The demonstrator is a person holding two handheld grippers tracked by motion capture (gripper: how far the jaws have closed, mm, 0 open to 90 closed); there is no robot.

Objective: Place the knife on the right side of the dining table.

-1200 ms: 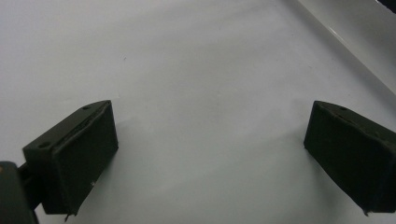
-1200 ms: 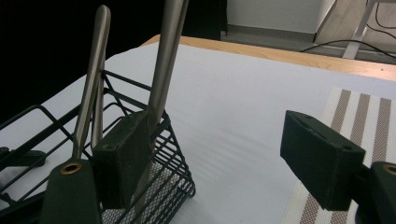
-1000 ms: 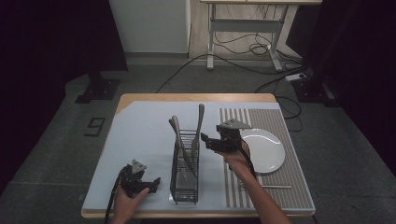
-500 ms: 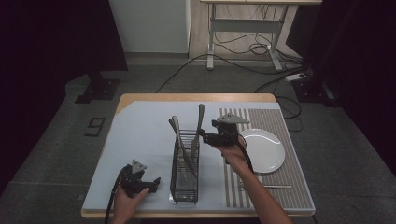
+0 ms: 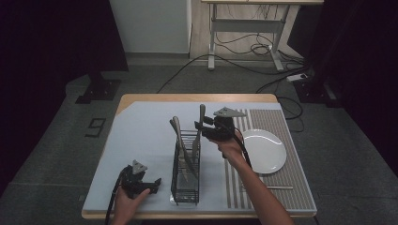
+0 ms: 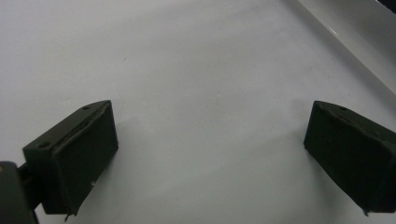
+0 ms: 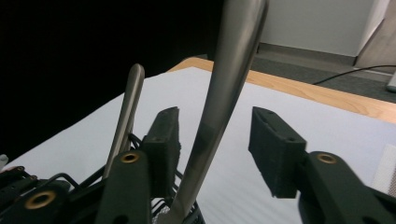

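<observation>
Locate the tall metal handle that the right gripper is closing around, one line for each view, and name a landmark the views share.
High view: the tall metal handle stands upright at the far end of the wire rack, just left of the right gripper.
Left gripper view: not in it.
Right gripper view: the handle rises at centre between the jaws, which have just been closing; a gap remains.
Shared landmark: the pale blue mat.

Three utensils in one wire caddy, one white plate, two grippers.
</observation>
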